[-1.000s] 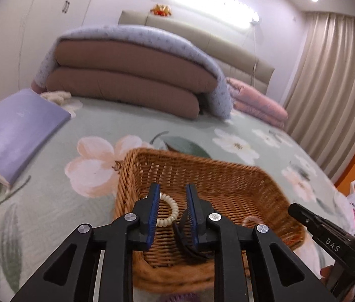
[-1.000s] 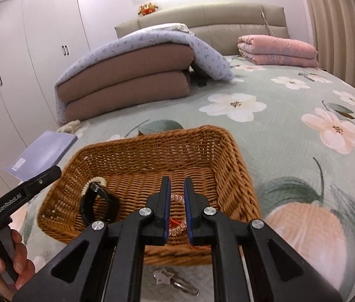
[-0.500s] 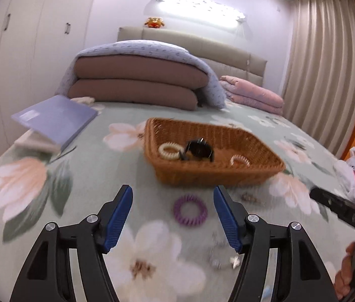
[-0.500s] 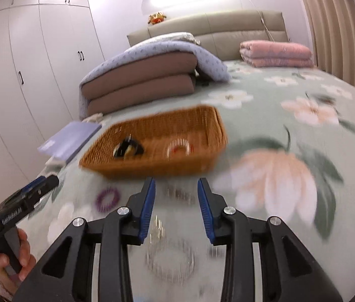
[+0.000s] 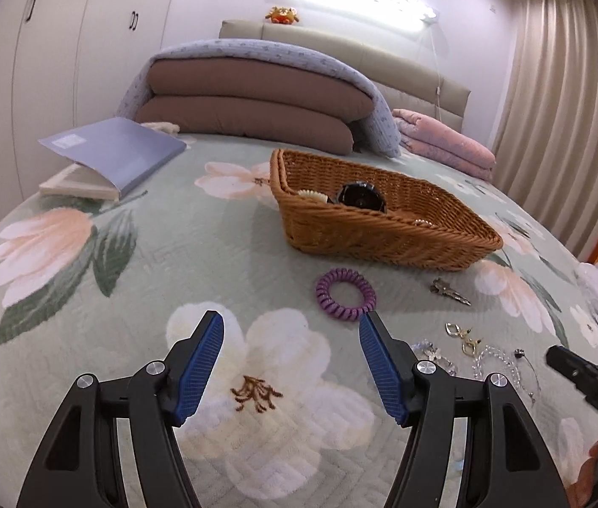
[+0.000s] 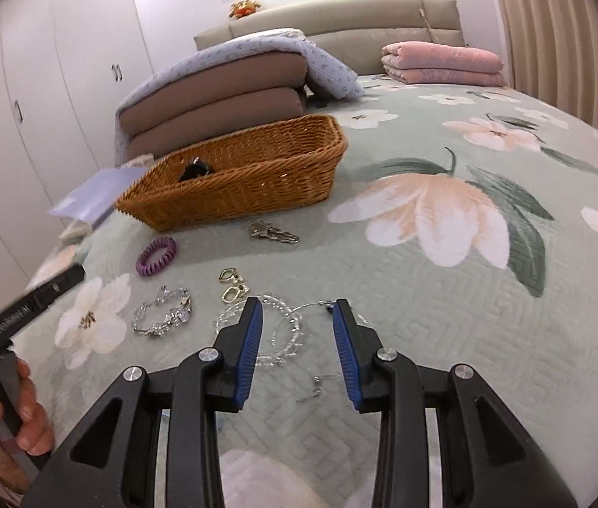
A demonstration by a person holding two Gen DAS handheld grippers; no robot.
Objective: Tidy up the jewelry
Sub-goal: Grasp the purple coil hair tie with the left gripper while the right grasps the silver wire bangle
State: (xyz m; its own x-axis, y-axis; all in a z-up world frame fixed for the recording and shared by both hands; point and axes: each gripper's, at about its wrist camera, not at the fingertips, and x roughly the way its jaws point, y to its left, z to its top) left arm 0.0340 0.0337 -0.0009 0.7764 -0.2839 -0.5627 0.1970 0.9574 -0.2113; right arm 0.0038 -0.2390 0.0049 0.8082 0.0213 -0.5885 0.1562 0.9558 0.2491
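Floral quilted bedspread (image 5: 87,288) in pale green across the whole bed, strewn with the jewelry. Folded brown duvet under a lilac cover (image 5: 252,101) at the headboard end, folded pink blanket (image 6: 443,61) beside it. Lilac folder (image 5: 117,150) resting on a stack of papers near the wardrobe side. Wicker basket (image 5: 383,233) in mid-bed, holding a black watch (image 5: 360,197) leaning against a cream coil bracelet (image 5: 311,195), plus a further piece at the far side, too hidden to name. Left gripper (image 5: 290,338) over a white flower print, blue-padded jaws spread wide, nothing between them. Right gripper (image 6: 297,330) low over the loose pieces, jaws likewise apart and gripping nothing, straddling a thin wire hoop necklace (image 6: 311,311). Purple spiral hair tie (image 5: 345,294) on the spread just in front of the basket, just beyond the left gripper's right fingertip. Crystal bracelet (image 6: 163,311) lying well left of the right gripper; clear bead strand (image 6: 282,338) touching the hoop under its left finger. Silver hair clip (image 6: 273,233) just before the basket's front wall. Gold earrings (image 6: 231,283) between the hair tie and the bead strand.
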